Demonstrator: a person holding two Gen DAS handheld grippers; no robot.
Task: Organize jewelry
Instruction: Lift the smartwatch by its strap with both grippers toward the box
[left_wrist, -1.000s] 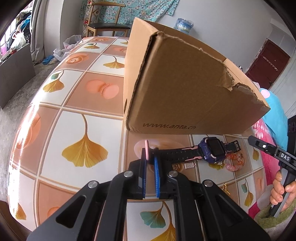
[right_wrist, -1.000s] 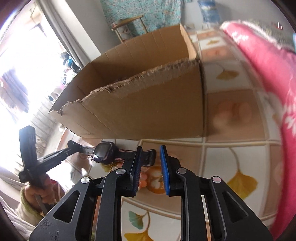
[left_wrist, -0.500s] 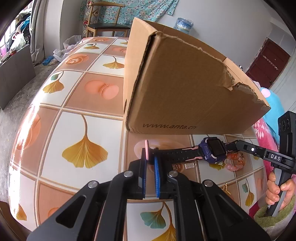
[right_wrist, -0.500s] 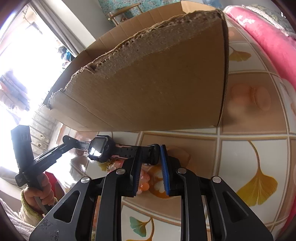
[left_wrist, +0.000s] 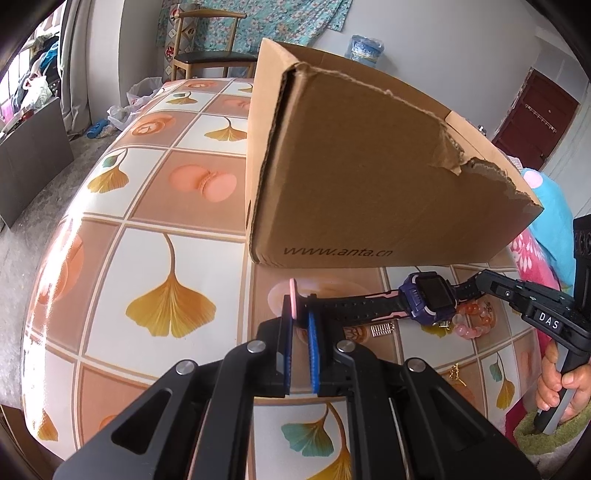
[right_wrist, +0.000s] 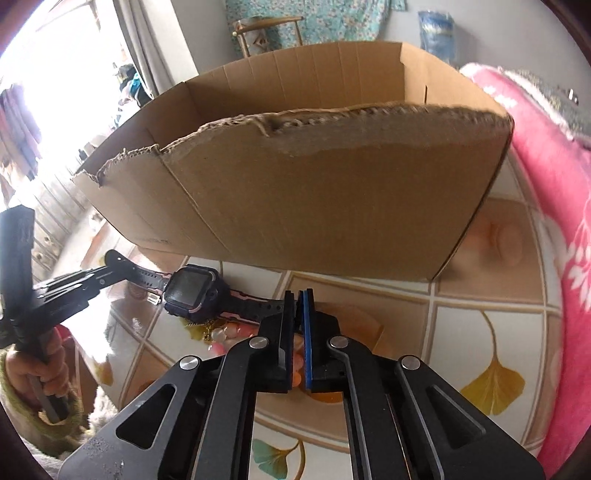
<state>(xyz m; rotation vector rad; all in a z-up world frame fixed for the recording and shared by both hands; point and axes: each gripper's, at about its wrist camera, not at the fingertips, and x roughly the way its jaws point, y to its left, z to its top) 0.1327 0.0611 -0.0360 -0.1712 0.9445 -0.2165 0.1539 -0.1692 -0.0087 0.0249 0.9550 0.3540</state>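
left wrist: left gripper (left_wrist: 301, 314) fingers pinching watch (left_wrist: 428, 297) strap; right gripper (right_wrist: 298, 306) just closed on other end.

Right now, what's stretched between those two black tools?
The purple watch: the left gripper pinches one strap end, the right gripper has just closed on the other. Both wrist views show it.

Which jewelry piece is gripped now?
The purple watch: left gripper holds one strap end, right gripper has just closed on the other. The bead bracelet lies loose.
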